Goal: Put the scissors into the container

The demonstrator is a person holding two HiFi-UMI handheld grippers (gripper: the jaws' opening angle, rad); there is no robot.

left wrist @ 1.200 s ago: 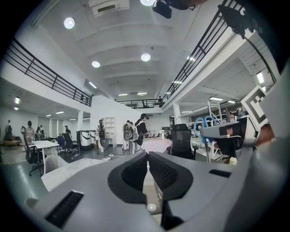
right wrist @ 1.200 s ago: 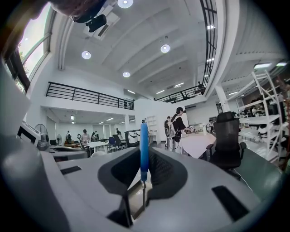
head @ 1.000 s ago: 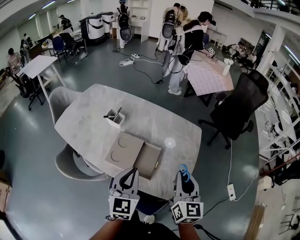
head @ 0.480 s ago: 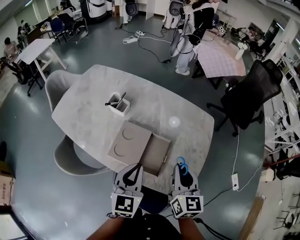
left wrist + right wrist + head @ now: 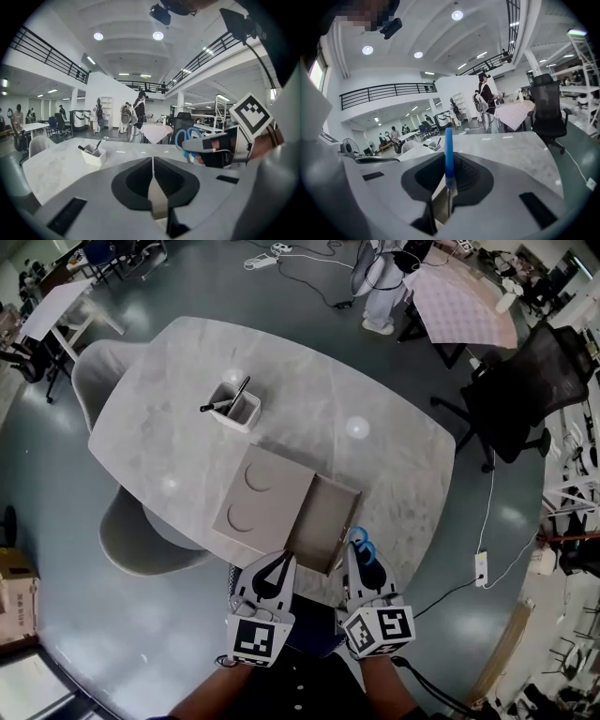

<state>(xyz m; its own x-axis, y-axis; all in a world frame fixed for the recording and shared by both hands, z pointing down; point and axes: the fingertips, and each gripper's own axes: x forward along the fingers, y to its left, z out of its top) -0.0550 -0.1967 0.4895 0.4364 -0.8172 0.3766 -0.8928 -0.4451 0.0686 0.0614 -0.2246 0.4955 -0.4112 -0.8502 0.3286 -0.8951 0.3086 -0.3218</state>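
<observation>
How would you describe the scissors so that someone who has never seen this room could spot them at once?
Find the big pale marble table, then the flat beige box lying at its near edge. Just right of that box in the head view, the right claw grips the scissors, whose blue loop handles poke out past its tips, the only bright blue thing there.

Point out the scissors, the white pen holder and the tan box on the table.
scissors [image 5: 449, 154]: right gripper view, on the blue handle.
white pen holder [image 5: 242, 418]: head view, on its near outer wall.
tan box [image 5: 258, 507]: head view, on its flat top panel.
</observation>
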